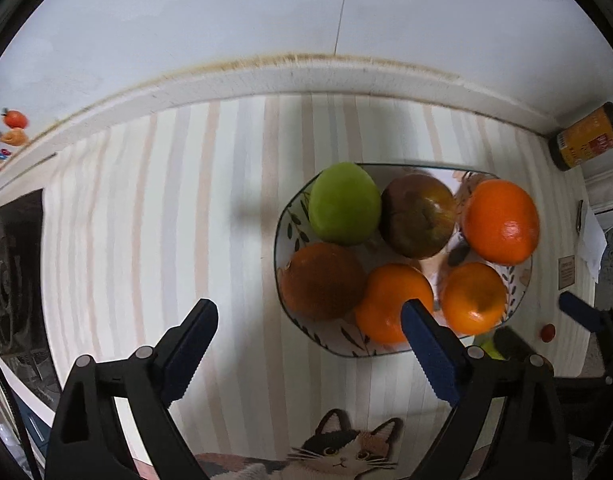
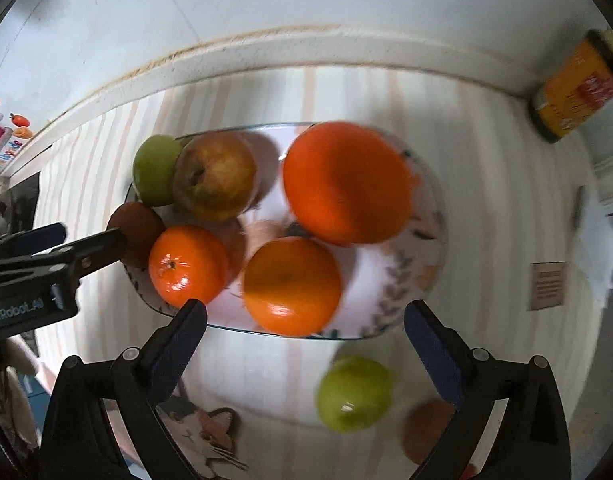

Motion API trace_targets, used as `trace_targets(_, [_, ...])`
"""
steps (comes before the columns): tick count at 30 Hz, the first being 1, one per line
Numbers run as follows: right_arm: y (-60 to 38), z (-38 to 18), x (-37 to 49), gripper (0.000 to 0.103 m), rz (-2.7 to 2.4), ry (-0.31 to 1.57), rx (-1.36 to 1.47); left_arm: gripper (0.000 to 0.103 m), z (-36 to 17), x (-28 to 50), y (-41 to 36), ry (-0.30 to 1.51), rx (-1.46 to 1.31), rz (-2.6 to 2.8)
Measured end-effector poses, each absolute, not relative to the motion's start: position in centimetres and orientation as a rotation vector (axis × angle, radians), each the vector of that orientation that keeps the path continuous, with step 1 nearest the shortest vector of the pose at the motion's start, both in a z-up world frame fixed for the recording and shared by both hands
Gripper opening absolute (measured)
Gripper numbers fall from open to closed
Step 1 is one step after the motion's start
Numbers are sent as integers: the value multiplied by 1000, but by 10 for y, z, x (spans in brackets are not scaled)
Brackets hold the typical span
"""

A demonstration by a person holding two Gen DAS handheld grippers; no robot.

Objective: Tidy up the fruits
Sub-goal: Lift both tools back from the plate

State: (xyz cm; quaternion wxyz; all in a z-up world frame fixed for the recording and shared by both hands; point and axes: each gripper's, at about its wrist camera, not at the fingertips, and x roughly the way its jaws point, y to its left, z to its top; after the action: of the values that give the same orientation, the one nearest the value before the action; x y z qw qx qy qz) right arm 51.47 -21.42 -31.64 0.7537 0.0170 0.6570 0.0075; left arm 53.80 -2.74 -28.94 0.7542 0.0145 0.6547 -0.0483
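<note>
Fruit plate (image 2: 402, 280) below both tongs, left tongs (image 1: 310, 354) and right tongs (image 2: 306, 354) spread wide, empty.

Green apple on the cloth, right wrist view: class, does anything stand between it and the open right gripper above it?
Nothing visible does. The green apple lies alone on the striped cloth, just outside the plate, apart from the right gripper, whose jaws stand wide open and empty.

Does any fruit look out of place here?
Yes. A green apple and a brownish fruit lie loose on the striped cloth, outside the plate holding the other fruit.
</note>
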Motion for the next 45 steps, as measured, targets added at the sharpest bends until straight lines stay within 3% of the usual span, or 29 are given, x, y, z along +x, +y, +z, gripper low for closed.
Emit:
trace_targets(25, [-241, -175, 394, 101, -13, 1170, 45, 94, -150, 408, -47, 1053, 36, -96])
trace_targets(36, [-245, -107, 341, 101, 18, 1042, 55, 94, -101, 360, -42, 949, 9, -100])
trace_targets(45, [-247, -79, 311, 101, 33, 990, 55, 94, -90, 336, -43, 950, 5, -115])
